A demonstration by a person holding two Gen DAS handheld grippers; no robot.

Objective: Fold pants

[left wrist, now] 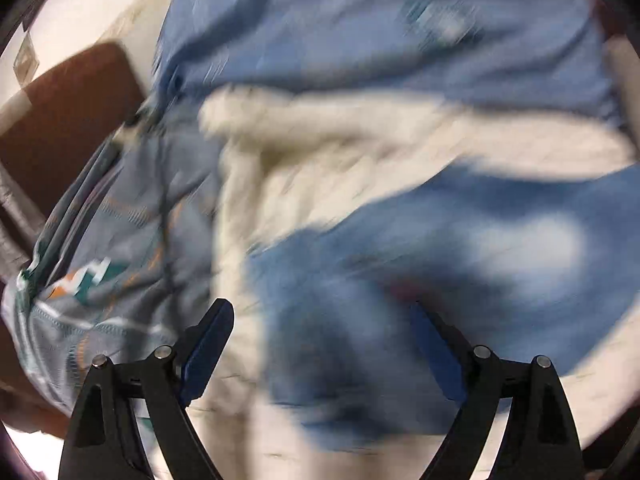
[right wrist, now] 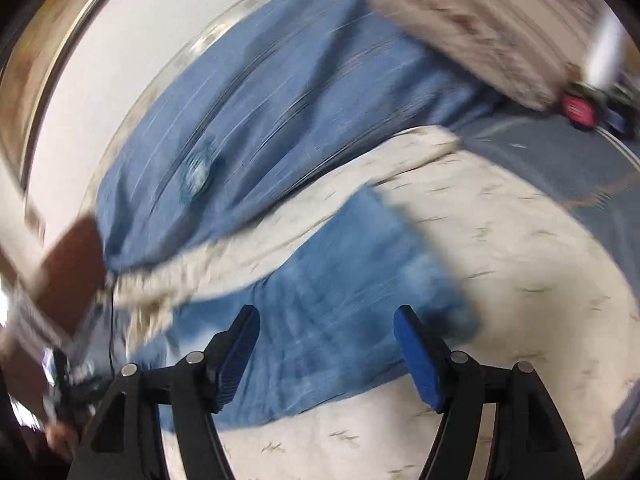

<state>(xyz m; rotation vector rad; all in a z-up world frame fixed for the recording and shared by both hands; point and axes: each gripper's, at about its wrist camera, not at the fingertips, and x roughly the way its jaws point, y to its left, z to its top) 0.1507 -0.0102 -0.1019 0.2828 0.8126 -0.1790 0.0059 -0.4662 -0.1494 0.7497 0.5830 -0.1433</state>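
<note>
Left wrist view: left gripper (left wrist: 320, 344) spread wide, empty, above blurred blue denim pants (left wrist: 400, 280) on cream patterned bedding (left wrist: 280, 184); grey printed garment (left wrist: 100, 264) alongside.

Right wrist view: right gripper (right wrist: 326, 344) likewise released over the pants. Probably soft, heavy; best pinched at hem.

A cream woolly blanket with small dark flecks (right wrist: 500, 248) covers the surface, a blurred white wall (right wrist: 120, 80) rises behind it, and a reddish-brown rectangular furniture panel (left wrist: 68, 120) stands at the left edge, all smeared by motion blur.
</note>
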